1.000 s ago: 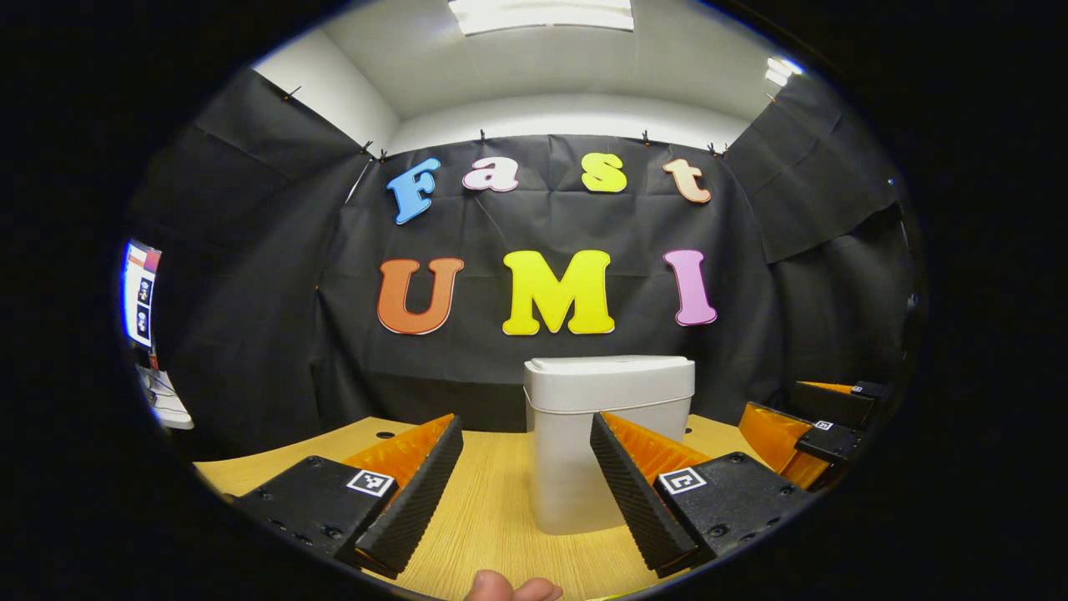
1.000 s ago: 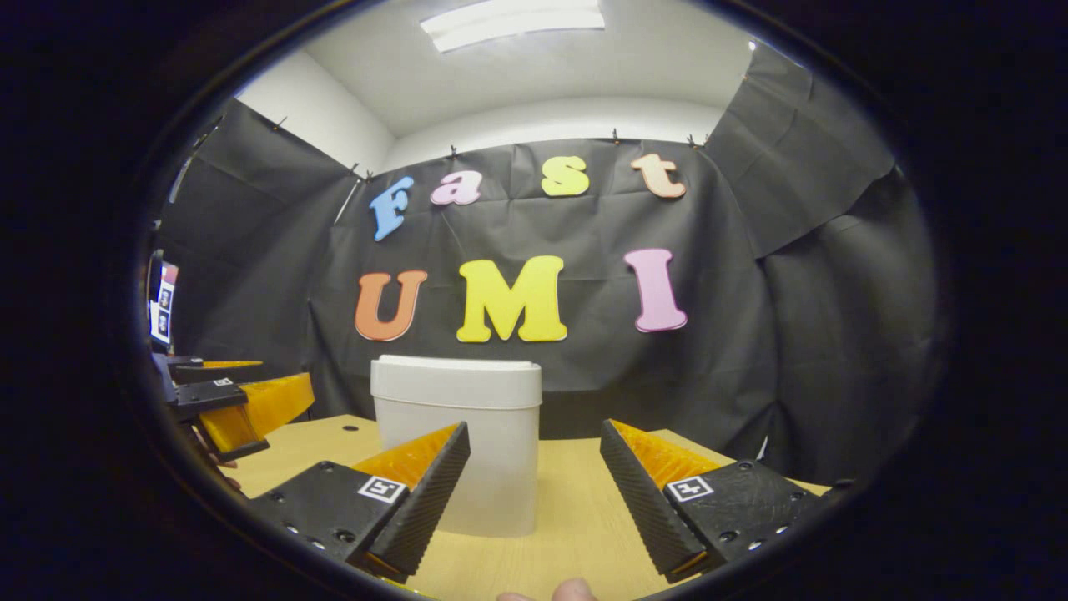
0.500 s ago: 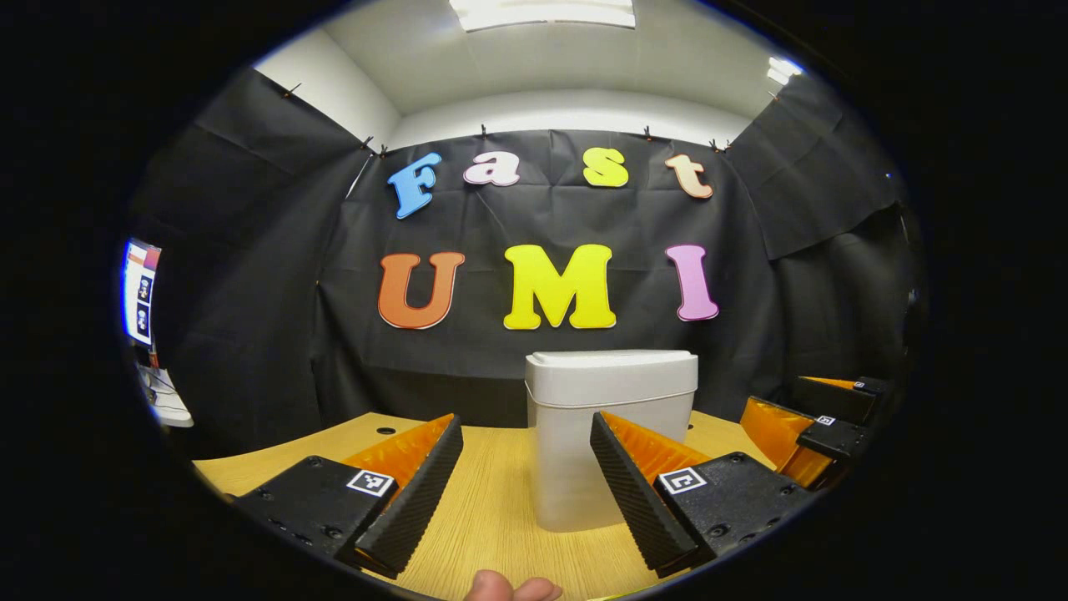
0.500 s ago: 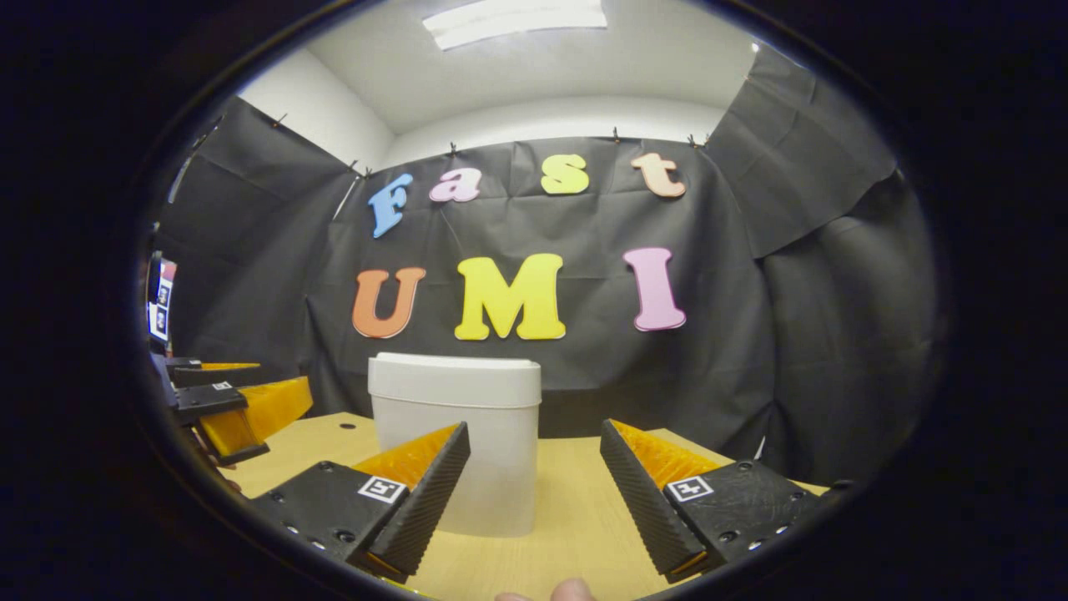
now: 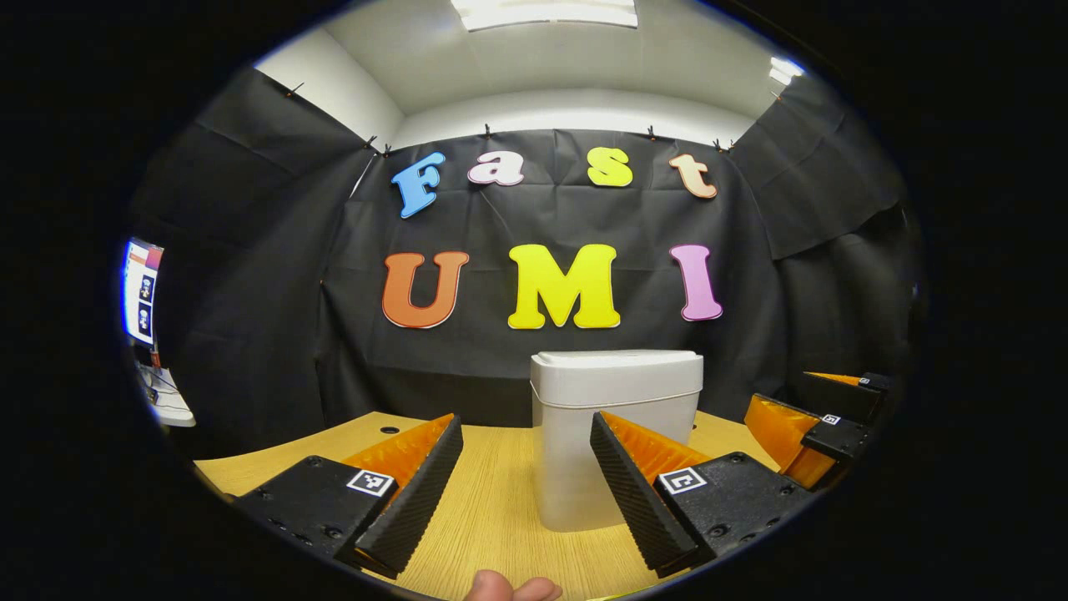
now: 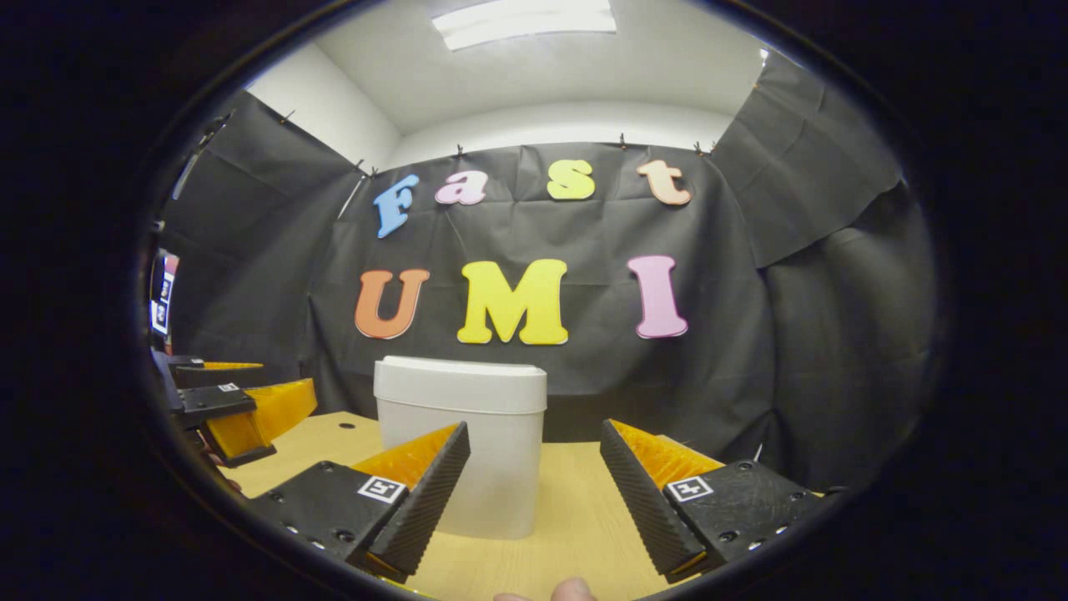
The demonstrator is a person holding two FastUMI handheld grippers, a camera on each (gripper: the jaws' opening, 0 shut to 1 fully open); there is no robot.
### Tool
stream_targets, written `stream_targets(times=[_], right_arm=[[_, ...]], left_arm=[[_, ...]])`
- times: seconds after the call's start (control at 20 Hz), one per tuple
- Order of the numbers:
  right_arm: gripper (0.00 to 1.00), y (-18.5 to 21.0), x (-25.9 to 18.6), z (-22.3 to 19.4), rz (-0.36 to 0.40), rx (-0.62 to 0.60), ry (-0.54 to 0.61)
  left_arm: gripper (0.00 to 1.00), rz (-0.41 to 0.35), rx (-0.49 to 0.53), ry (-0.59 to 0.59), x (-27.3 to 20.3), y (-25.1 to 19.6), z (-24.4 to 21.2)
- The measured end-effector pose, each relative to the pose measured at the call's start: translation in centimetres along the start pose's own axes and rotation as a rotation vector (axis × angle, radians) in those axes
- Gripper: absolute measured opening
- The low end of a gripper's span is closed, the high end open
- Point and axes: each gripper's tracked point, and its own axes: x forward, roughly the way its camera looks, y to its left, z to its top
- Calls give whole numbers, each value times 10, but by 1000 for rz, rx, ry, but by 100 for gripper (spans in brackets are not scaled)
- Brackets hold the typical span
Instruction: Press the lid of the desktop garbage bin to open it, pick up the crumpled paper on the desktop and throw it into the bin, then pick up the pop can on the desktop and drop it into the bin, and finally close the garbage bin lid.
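On the far side of the wooden desktop (image 5: 501,509), in front of the black cloth wall (image 5: 250,334), the garbage bin (image 5: 613,451) stands upright with its lid (image 5: 617,363) down flat on the rim. In the left gripper view it sits a little right of centre, past the gap between that tool's fingers; in the right gripper view the bin (image 6: 463,451) sits left of centre, partly behind the near left finger. Crumpled paper and pop can: I cannot point to either on the bare wood that these views take in.

The left gripper (image 5: 526,492) hangs low over the near desk with its fingers spread well apart, nothing between them. The right gripper (image 6: 534,492) is likewise spread wide and empty. Each tool turns up at the edge of the other's view: the right one (image 5: 813,426) at the far right, the left one (image 6: 229,405) at the far left. A fingertip (image 5: 509,587) of the holding hand peeks in at the bottom.

Over the last second very little has shifted: the bin has slid slightly rightward in both views and the wall letters have drifted a touch, so both tools have barely moved and neither has closed in on the lid.

A shut bin and two empty tools would suit a moment ahead of the lid press as well as one after the final closing; the pictures do not settle which.
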Motion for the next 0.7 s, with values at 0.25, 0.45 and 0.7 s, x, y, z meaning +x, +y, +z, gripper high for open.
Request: stream_targets(times=[0.25,0.45,0.7], right_arm=[[98,-1,0,0,-7,-4,3],[97,-3,-1,-1,-13,-3,4],[97,-3,-1,-4,-15,-7,19]], left_arm=[[99,2,5,6,0,0,-2],[99,3,5,5,-2,1,-1],[99,8,7,10,1,4,-4]])
